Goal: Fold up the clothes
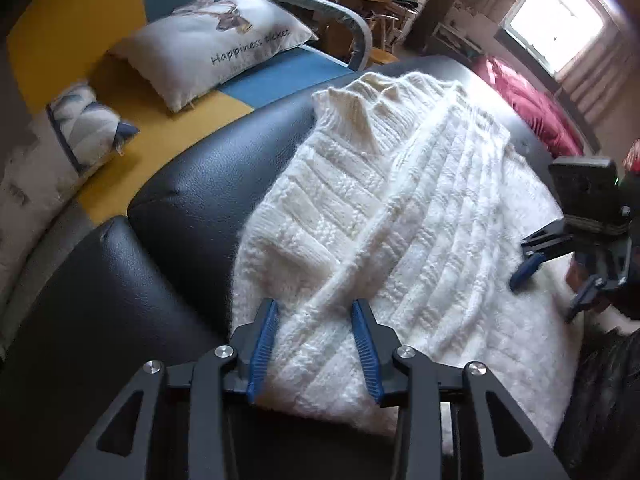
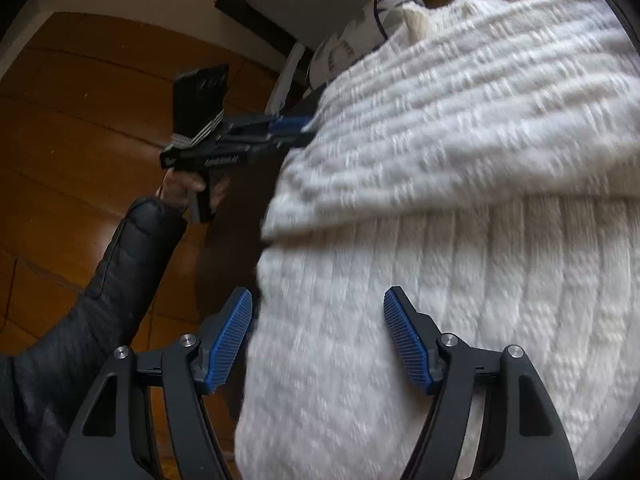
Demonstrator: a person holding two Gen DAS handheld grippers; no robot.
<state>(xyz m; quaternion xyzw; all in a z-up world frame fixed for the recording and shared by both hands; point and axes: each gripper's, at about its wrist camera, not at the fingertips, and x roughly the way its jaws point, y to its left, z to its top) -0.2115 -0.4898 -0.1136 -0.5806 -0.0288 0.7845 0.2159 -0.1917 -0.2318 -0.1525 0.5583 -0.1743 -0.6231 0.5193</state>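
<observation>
White fluffy sweater (image 1: 384, 216) lies flat on the black padded seat (image 1: 192, 208). It looks soft, thick and floppy, so I should pinch an edge. My left claw (image 1: 316, 344) is open over its near edge. My right claw (image 2: 318, 340) is open over its left edge.

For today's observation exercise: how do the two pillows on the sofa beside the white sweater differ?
The deer pillow is larger; the striped pillow is smaller. The deer pillow bears a deer picture and the words "Happiness ticket"; the striped pillow shows blue bands. The deer pillow lies farther back. Both rest on the yellow-and-blue sofa.
</observation>
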